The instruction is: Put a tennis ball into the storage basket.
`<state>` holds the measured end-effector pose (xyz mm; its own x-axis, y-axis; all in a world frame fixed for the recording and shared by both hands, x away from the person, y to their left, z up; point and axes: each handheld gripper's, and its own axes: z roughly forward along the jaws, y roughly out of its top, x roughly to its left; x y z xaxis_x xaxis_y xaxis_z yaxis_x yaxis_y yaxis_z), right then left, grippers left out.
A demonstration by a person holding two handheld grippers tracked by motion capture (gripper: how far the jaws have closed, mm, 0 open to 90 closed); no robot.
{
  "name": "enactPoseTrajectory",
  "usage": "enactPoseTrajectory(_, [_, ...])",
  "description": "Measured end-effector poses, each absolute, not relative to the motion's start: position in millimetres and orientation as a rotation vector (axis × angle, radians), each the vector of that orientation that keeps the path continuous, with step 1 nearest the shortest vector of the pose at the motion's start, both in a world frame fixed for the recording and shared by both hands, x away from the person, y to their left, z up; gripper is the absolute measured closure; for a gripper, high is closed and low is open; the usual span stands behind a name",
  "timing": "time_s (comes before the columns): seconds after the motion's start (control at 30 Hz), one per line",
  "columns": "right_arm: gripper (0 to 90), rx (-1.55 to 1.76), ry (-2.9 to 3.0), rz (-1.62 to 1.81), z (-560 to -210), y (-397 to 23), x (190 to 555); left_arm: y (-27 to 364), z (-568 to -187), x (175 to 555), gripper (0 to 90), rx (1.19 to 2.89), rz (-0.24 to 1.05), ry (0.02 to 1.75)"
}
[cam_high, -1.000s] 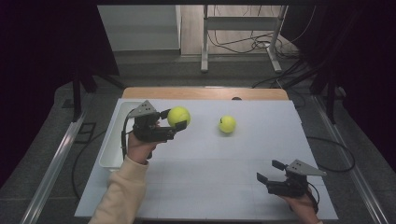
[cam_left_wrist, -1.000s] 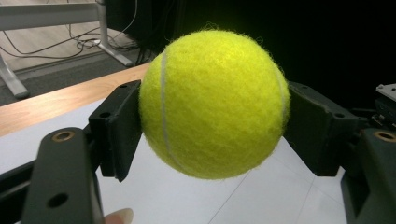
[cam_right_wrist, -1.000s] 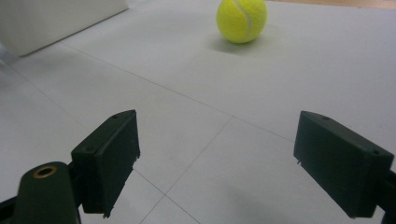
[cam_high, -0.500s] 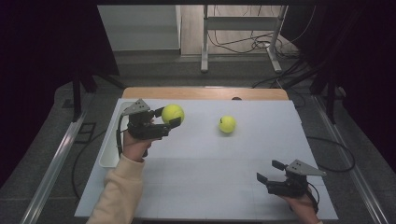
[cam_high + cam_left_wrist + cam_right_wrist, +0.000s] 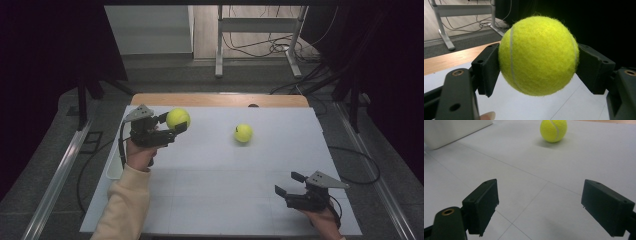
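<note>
While left hand-held gripper (image 5: 175, 125) clamps tennis ball (image 5: 178, 118) near table's (image 5: 210, 200) left edge | right hand-held gripper (image 5: 290, 184) wide

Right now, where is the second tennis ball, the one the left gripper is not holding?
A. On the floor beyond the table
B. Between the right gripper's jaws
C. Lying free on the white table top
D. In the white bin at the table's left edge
C: the second tennis ball lies alone on the white table top, while the right gripper stands open with nothing between its jaws.
</note>
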<state>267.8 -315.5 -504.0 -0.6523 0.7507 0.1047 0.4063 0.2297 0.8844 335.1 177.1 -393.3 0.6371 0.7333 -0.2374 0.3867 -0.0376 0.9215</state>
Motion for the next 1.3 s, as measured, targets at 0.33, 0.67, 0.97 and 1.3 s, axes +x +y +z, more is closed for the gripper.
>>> enactPoseTrajectory(0.33, [14.8,1.073,2.165,1.393,-504,-316,268,189,-393,336,26.2,1.630,0.377,0.962])
enactPoseTrajectory(0.67, [14.9,1.073,2.166,1.393,-504,-315,268,201,-392,336,26.2,1.605,0.398,0.989])
enactPoseTrajectory(0.97, [14.8,1.071,2.164,1.397,-504,-316,268,208,-393,337,26.2,1.589,0.410,1.006])
enactPoseTrajectory(1.3, [14.9,1.070,2.164,1.396,-504,-315,268,219,-394,338,26.2,1.565,0.426,1.037])
